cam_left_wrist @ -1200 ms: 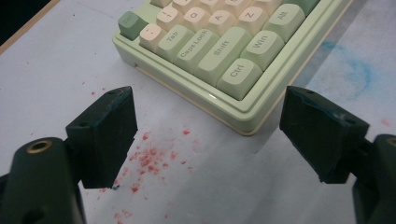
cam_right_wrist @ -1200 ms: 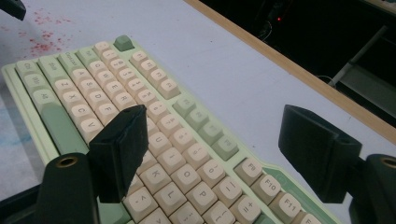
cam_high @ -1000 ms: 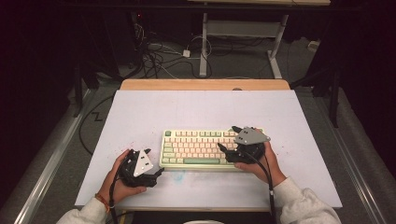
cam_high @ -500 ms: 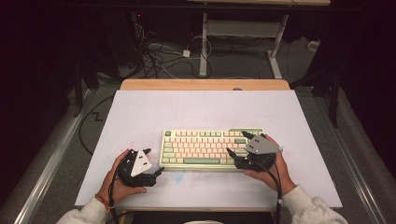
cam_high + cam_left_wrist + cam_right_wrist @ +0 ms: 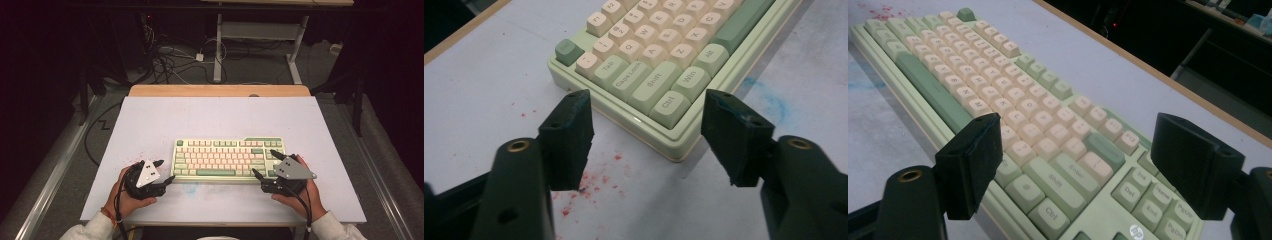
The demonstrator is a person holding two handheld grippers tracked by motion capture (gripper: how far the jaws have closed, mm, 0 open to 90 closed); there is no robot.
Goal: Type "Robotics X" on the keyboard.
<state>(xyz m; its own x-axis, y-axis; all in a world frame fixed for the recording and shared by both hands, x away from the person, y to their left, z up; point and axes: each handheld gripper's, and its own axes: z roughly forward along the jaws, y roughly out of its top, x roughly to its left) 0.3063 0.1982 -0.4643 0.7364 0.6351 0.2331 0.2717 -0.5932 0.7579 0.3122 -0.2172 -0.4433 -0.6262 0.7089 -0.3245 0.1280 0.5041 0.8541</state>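
Since the earlier frame, the right gripper (image 5: 263,162) has been shifted from over the keyboard (image 5: 227,159) to its right end, and the left gripper's (image 5: 165,170) jaws have just been closing, with nothing between them. In the high view, the keyboard is seen lying flat at the middle of the white table (image 5: 215,117), flanked by both grippers. In the left gripper view, the Ctrl key (image 5: 667,106) corner is framed by half-open jaws, with red specks (image 5: 596,180) below. In the right gripper view, wide jaws straddle the Enter key (image 5: 1074,173) end.
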